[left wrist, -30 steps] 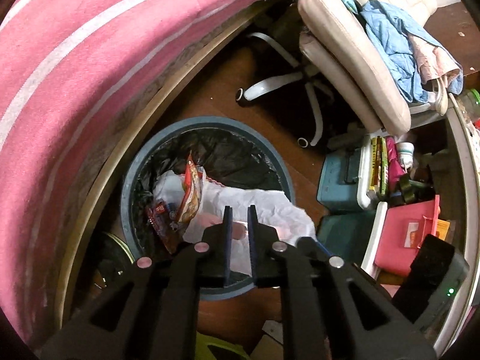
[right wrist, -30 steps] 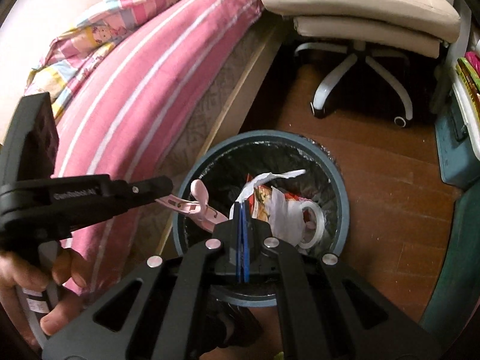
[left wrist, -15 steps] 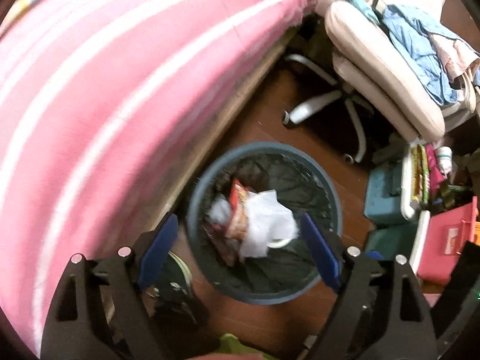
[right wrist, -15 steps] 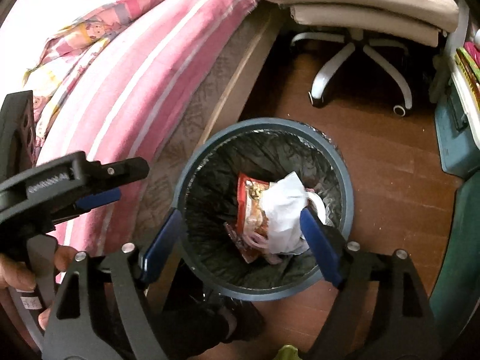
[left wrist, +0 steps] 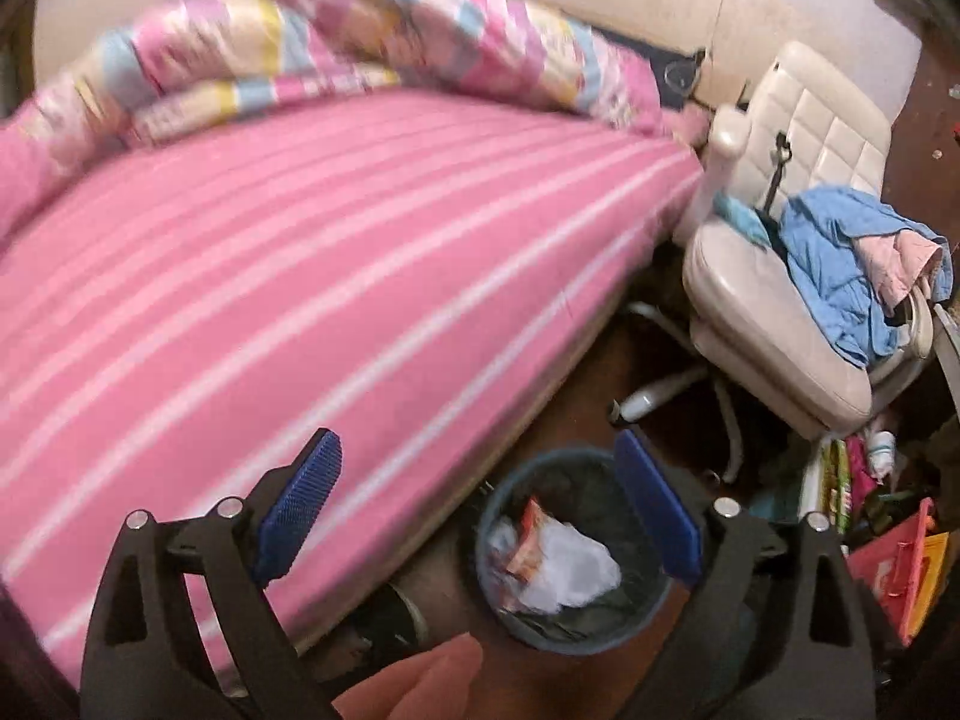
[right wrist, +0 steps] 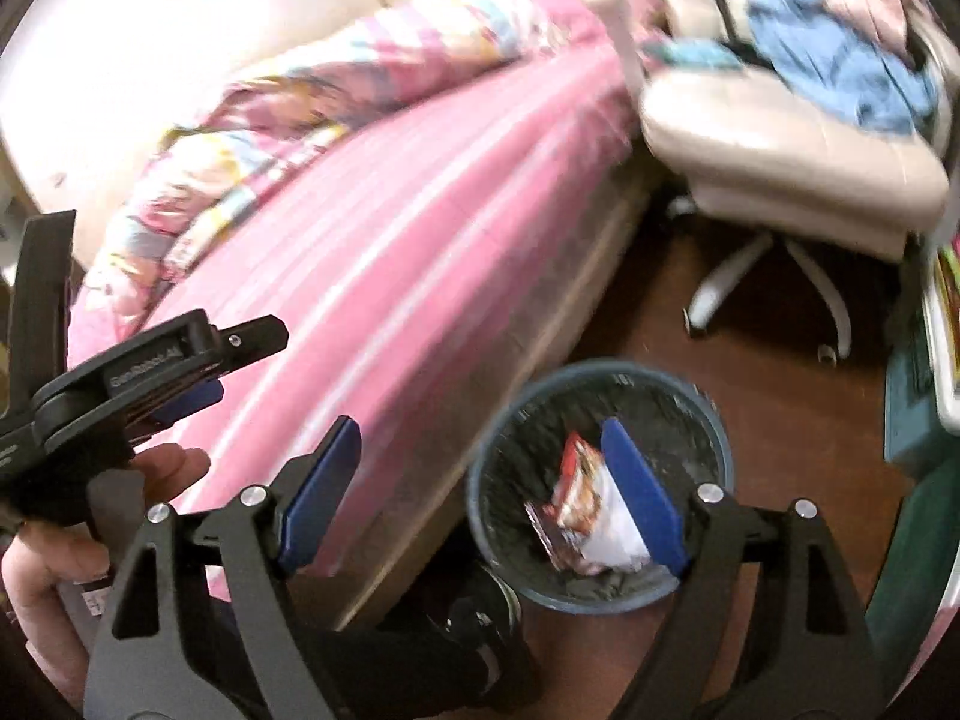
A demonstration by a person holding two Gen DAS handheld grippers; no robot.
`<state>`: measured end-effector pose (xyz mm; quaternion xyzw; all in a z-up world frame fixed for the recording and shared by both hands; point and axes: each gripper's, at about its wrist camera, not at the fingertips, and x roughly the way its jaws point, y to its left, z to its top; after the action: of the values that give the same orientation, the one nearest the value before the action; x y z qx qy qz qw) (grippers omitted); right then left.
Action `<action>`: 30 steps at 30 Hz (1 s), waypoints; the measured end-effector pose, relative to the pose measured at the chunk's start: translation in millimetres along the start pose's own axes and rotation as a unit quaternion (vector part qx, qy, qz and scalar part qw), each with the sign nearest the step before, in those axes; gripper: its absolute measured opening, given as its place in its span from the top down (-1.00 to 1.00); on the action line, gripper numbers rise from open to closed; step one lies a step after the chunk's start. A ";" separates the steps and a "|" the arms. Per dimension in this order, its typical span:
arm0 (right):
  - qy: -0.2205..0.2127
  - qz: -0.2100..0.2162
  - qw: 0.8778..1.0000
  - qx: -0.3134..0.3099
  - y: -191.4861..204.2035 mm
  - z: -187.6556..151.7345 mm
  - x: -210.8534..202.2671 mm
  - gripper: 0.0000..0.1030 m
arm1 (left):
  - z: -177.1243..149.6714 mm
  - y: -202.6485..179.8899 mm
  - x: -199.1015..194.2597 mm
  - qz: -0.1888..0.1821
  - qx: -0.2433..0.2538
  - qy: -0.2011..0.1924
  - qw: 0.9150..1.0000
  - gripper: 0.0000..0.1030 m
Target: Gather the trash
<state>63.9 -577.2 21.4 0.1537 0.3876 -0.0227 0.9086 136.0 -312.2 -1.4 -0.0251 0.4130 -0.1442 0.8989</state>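
Both tongs, left tongs opening and right tongs agape, hold nothing above the trash bin at lower right, its trash inside.

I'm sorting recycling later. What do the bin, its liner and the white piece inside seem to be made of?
Bin: probably matte blue-grey plastic, smooth moulded rim. Liner: thin black plastic film, wrinkled and faintly shiny. White piece: crumpled, either paper or thin plastic; too blurred to say.
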 end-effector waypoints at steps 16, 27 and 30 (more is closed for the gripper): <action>-0.040 0.102 0.989 -0.100 134.4 19.1 -47.2 -0.69 | 5.7 116.7 -140.5 0.112 -0.101 -0.114 0.982 -0.90; -0.021 0.158 0.972 -0.176 259.0 -4.8 -44.3 -0.69 | -22.9 211.9 -176.4 0.139 -0.169 -0.124 0.968 -0.90; -0.018 0.167 0.967 -0.191 277.6 -13.2 -41.3 -0.69 | -32.6 232.1 -181.2 0.154 -0.182 -0.136 0.962 -0.90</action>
<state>70.4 -312.3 114.8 0.0390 0.3376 0.2011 0.9187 55.1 -36.9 72.3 -0.1440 0.3054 0.0788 0.9380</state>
